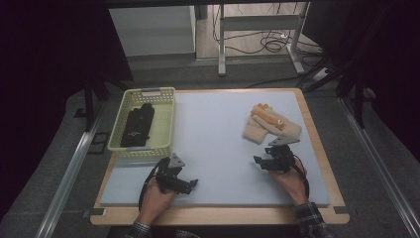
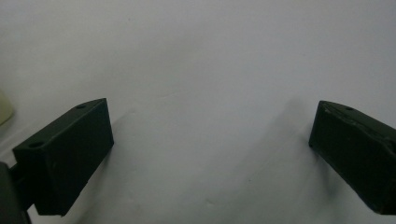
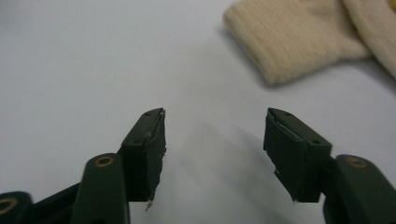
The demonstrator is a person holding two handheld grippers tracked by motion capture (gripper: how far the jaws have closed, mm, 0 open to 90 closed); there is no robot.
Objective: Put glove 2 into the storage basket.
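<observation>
Both tongs released, empty: left tongs [image 1: 190,184] at 7 o'clock on worktop [image 1: 218,134], right tongs [image 1: 259,162] at 5. Cream gloves [image 1: 270,124] at 2, black gloves [image 1: 138,125] in basket [image 1: 163,116] at 10. Likely next: approach cream cuff [image 3: 289,39] low, pinch ribbed edge squarely.

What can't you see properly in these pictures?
- Black item in the pale yellow-green plastic basket, high view: too dark and small to identify.
- Cream knitted cloth pieces with orange parts: small in the high view, and cut off by the top edge in the right gripper view, so their kind and number are unclear.
- Room around the table, high view: lost in darkness.
</observation>
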